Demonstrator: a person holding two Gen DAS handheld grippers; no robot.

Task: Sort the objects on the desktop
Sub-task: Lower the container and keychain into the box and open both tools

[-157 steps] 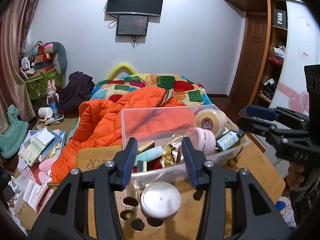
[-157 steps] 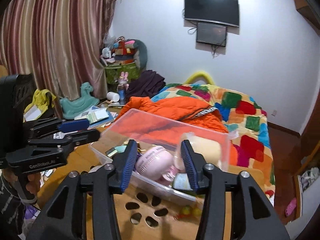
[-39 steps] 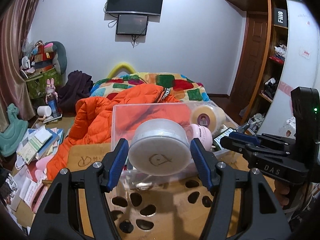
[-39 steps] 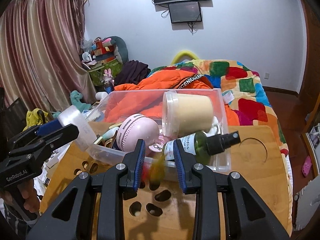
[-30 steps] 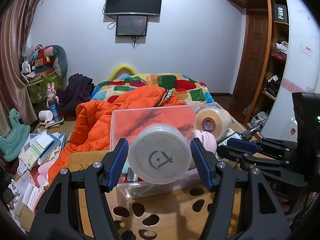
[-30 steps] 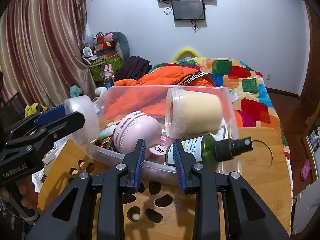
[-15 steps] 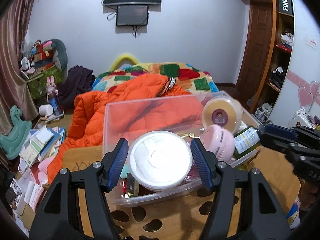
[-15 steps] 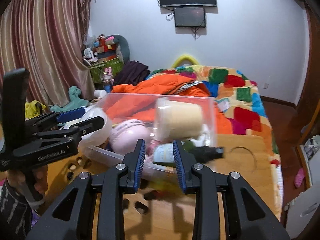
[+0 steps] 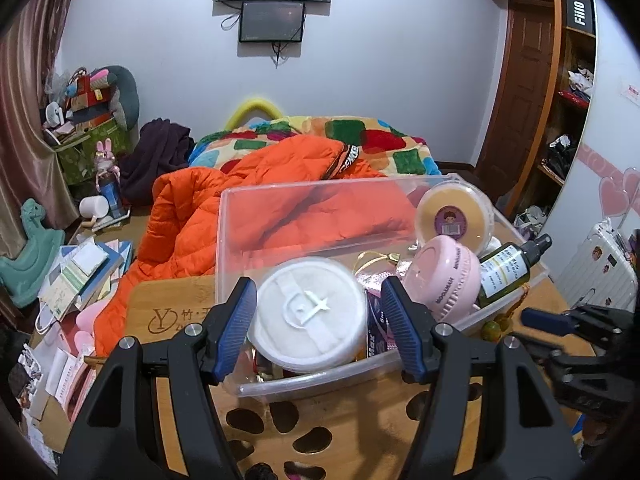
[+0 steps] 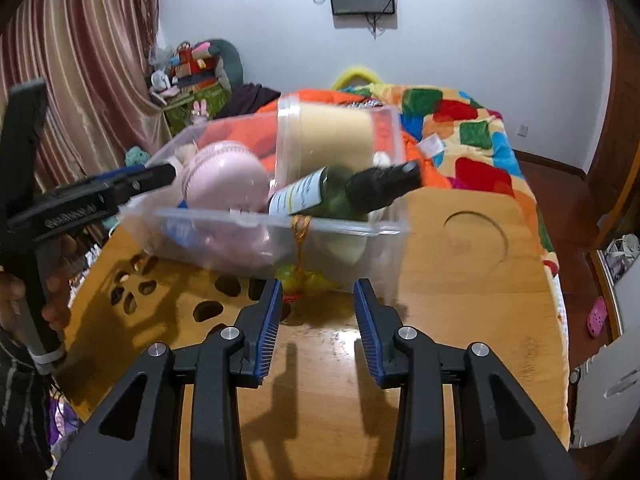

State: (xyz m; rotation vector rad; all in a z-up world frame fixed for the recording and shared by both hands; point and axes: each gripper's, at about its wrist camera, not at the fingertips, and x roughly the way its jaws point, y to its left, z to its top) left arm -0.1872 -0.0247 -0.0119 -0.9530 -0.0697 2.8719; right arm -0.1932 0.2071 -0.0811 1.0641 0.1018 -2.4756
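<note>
A: What has the left gripper (image 9: pixel 318 330) got?
B: A round white jar (image 9: pixel 308 314), clamped between its blue pads, held over the near end of the clear plastic bin (image 9: pixel 320 204).
A: And the right gripper (image 10: pixel 316 322)?
B: Its jaws are opening with nothing between them, above the wooden tabletop (image 10: pixel 472 280), just short of the bin's wall.
A: What is in the bin?
B: A pink round case (image 9: pixel 442 280), a beige tub (image 9: pixel 454 218) and a green spray bottle (image 9: pixel 506 268) leaning on the rim.

The table's (image 10: pixel 472 292) right side lies bare, while the crammed clear bin (image 10: pixel 280 222) blocks its far left part.
</note>
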